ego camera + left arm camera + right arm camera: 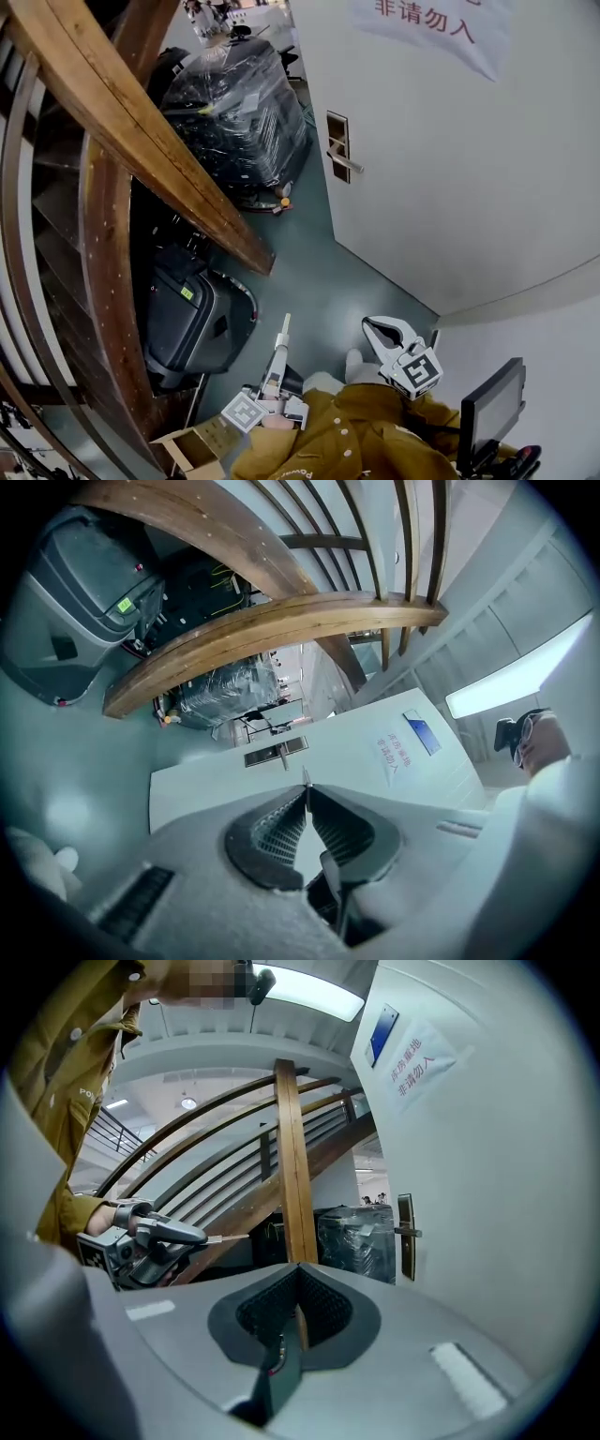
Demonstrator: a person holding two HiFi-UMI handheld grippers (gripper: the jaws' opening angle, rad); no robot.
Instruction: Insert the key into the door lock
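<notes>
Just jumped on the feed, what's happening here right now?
A person holds a gripper in each hand, facing a white door. The left gripper is shut on a key, which sticks out past its tips. The right gripper is shut and empty. The lock plate with its handle is some way off; the key is not yet inserted.

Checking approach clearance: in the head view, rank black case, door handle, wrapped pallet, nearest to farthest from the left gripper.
1. black case, just left of the left gripper
2. door handle, ahead on the right
3. wrapped pallet, ahead, past the handle
</notes>
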